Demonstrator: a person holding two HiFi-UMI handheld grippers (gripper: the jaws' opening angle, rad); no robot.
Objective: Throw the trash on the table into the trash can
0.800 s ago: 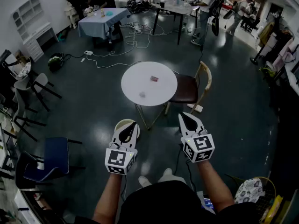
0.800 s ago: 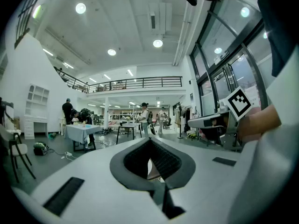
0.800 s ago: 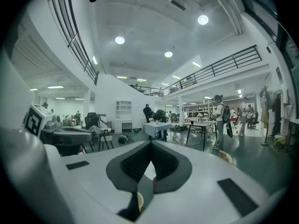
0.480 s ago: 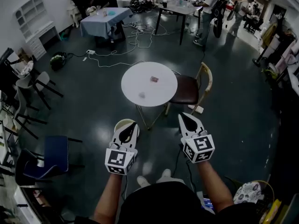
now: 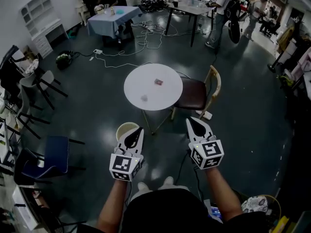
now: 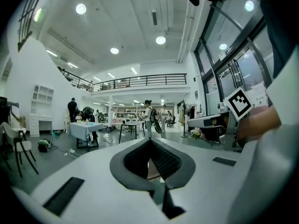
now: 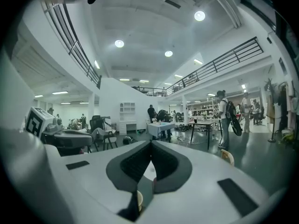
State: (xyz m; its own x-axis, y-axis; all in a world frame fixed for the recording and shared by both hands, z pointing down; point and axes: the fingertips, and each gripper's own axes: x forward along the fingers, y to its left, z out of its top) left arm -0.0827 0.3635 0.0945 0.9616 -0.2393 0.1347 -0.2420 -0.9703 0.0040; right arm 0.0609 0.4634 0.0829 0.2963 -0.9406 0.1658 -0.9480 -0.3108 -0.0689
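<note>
Evidently the approach step: the head view shows trash (image 5: 158, 82) on the round table (image 5: 166, 94), well ahead of left gripper (image 5: 139, 130) and right gripper (image 5: 191, 121); trash can (image 5: 124, 128) on the floor by the left. Left gripper view: jaws together, empty. Right gripper view: likewise (nothing between). Next, likely: step closer, open over a scrap.

we hold both tools out ahead of us, side by side and well apart, tips pointing forward and away from our body. the left tool (image 5: 139, 131) has its jaws pressed together with nothing between them. the right tool (image 5: 191, 121) is closed and empty too. our bare left forearm (image 5: 112, 203) and right forearm (image 5: 221, 193) reach up from the bottom of the head view, with each tool's marker cube turned toward us.
</note>
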